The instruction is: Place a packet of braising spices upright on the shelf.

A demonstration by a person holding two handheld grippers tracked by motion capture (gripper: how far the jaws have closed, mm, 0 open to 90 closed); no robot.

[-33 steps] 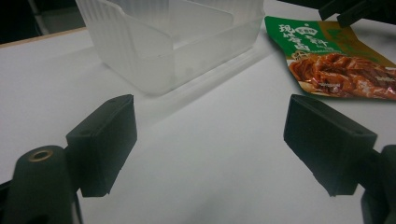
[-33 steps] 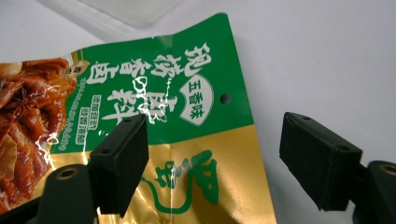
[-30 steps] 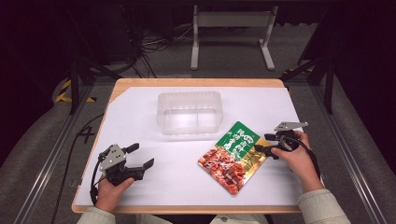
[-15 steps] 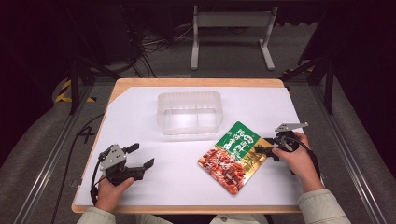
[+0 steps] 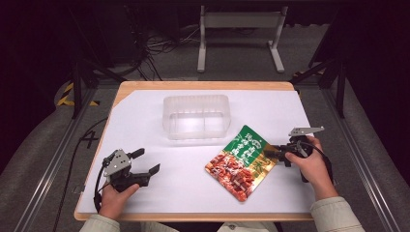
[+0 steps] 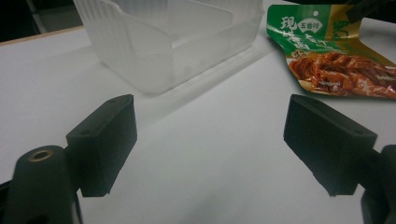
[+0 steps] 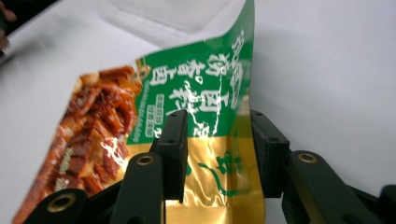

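A green, red and gold food pouch [image 5: 239, 162] lies flat right of the table's middle. My right gripper [image 5: 269, 152] reaches in from the right at the pouch's gold corner. In the right gripper view the pouch [image 7: 196, 84] runs up between the two jaws of that gripper [image 7: 217, 140]. The jaws have just been closing, with a wide gap left between them; I see neither pad pressing on the pouch. My left gripper [image 5: 148, 160] rests at the front left, open and with nothing between its fingers [image 6: 215, 135]. The pouch [image 6: 336, 70] lies far ahead of it, to its right.
A clear plastic container [image 5: 196, 116] with a divider stands at the table's middle back; its ribbed wall [image 6: 140, 56] faces the left gripper. White paper [image 5: 145, 116] covers the wooden tabletop. Stands and cables lie on the floor beyond the table.
The right gripper's jaws have drawn closer together around the pouch's gold corner, and the hand shifted slightly toward the pouch. The left gripper has stayed where it was.
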